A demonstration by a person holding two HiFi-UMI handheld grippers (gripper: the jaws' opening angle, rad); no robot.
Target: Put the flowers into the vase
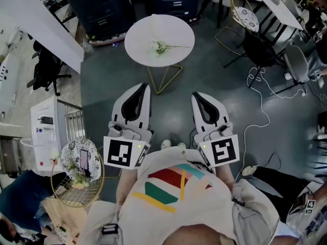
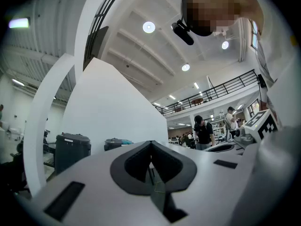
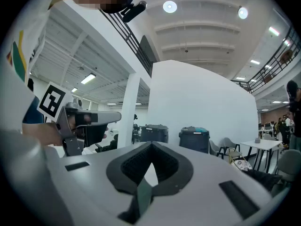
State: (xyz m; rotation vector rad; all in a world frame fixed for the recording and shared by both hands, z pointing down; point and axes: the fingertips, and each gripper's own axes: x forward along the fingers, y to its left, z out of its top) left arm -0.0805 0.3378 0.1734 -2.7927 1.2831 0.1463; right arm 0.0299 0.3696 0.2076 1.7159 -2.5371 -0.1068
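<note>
Both claws are sitting idle, nothing in either. The left gripper [image 1: 141, 89] is showing its jaws pressed together in its own view, tips meeting, no stem between them. The right gripper [image 1: 200, 97] is reading the same: jaws fully together, empty. The person is holding both close in front of the chest, side by side, pointing roughly level and forward toward the round white table [image 1: 138, 52]. The flowers [image 1: 164, 47] are lying flat on that tabletop: a small green sprig near the table's middle, with a thin stem running out to the right in the head view. They are sitting well apart from both claws, straight ahead of them across a stretch of grey floor [image 1: 102, 91], slightly nearer the left gripper's line than the right's. Neither gripper view is catching the table or the flowers. The right gripper view is looking out at a white partition [image 3: 202, 102] with dark bins [image 3: 194, 139] in front of it. I can't make out a vase on the table from the head view. A wire basket stand [image 1: 99, 180] is sitting at the person's lower left, carrying a phone [image 1: 83, 160].
</note>
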